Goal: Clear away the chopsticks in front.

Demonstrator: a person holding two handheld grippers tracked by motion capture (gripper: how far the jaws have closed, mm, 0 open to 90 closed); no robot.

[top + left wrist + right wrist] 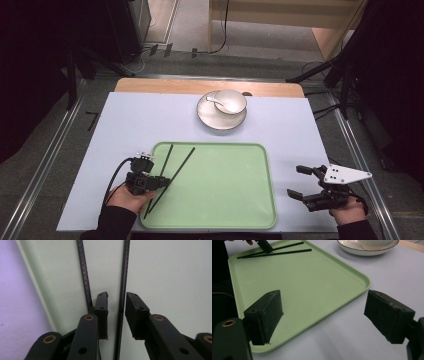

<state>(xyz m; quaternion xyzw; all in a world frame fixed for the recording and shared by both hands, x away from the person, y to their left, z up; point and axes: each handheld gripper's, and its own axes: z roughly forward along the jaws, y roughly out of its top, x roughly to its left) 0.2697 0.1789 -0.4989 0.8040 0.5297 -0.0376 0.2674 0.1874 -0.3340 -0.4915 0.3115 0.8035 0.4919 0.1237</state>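
Nearest the person, the left gripper (161, 182) sits low over the left part of the green tray (225, 200), its jaws narrowly parted with one chopstick (122, 290) loose between the pads and the other chopstick (83, 272) lying just outside them. The right gripper (300, 182) waits wide and empty right of the tray. If the left gripper lifts carelessly, a pad could catch and roll the freed chopstick toward the tray's rim. Beyond the tray stands a bowl (229, 102) with a spoon (216, 102) on a plate (220, 120), well clear.
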